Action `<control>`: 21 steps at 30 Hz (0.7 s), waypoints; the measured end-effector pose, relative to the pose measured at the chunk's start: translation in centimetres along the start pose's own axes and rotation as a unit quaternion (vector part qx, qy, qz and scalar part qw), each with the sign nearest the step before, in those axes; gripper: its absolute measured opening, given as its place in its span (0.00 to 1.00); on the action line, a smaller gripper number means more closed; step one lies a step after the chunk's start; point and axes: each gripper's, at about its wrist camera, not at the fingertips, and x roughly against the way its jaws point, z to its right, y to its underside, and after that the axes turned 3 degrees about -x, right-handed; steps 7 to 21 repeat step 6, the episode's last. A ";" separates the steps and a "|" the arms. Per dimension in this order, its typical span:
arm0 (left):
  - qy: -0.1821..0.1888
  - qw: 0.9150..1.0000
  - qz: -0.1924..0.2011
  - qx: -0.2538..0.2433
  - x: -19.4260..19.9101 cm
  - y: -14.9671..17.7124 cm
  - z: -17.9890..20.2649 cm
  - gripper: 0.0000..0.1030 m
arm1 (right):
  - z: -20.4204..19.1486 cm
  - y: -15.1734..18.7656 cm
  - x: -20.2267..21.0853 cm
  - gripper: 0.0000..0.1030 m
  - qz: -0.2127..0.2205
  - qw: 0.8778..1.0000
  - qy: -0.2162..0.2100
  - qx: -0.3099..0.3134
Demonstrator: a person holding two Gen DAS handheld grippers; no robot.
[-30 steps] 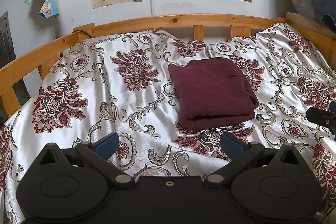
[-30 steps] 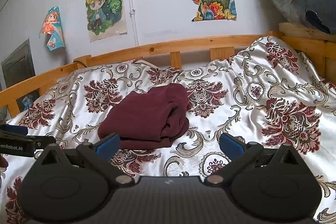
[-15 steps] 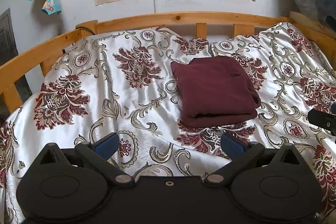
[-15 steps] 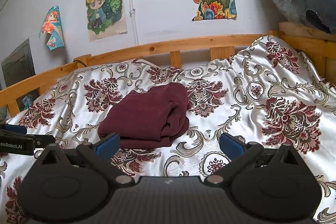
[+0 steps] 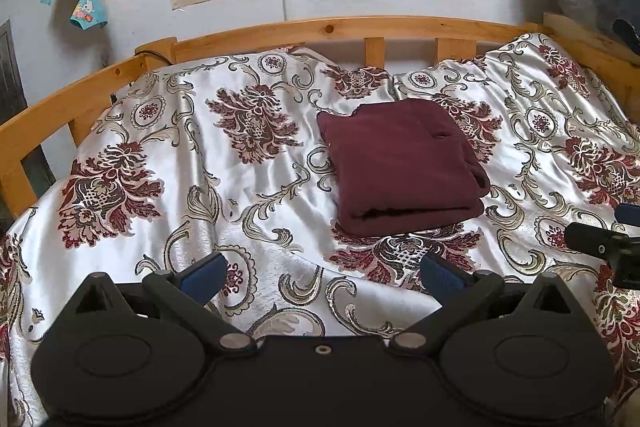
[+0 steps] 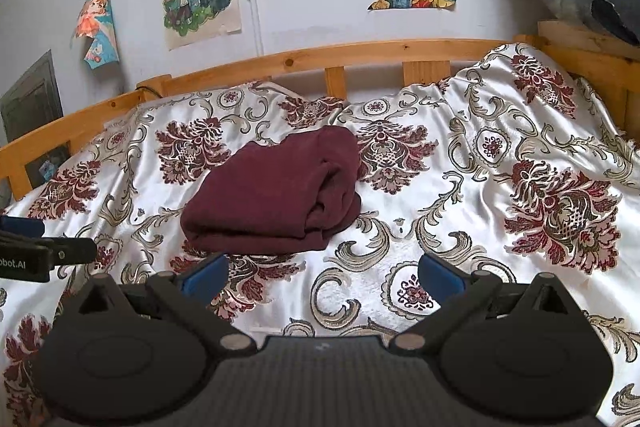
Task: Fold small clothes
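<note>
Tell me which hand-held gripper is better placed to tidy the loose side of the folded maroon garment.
Right, probably. The bunched layers of the maroon garment face the open right hand-held gripper; the left hand-held gripper faces its neat edge.

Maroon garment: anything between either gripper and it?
Nothing visible. The folded maroon garment lies alone on the floral bedspread. The left gripper and right gripper, both open, face it across bare bedspread, with no object between.
</note>
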 end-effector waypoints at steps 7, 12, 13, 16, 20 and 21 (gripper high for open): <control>-0.001 1.000 0.000 -0.001 0.0 0.1 0.0 0.99 | 0.1 0.0 -0.2 1.00 -0.005 1.000 0.001 0.000; -0.001 1.000 0.000 -0.001 0.0 0.1 0.0 0.99 | 0.1 0.0 -0.2 1.00 -0.005 1.000 0.001 0.000; -0.001 1.000 0.000 -0.001 0.0 0.1 0.0 0.99 | 0.1 0.0 -0.2 1.00 -0.005 1.000 0.001 0.000; -0.001 1.000 0.000 -0.001 0.0 0.1 0.0 0.99 | 0.1 0.0 -0.2 1.00 -0.005 1.000 0.001 0.000; -0.001 1.000 0.000 -0.001 0.0 0.1 0.0 0.99 | 0.1 0.0 -0.2 1.00 -0.005 1.000 0.001 0.000; -0.001 1.000 0.000 -0.001 0.0 0.1 0.0 0.99 | 0.1 0.0 -0.2 1.00 -0.005 1.000 0.001 0.000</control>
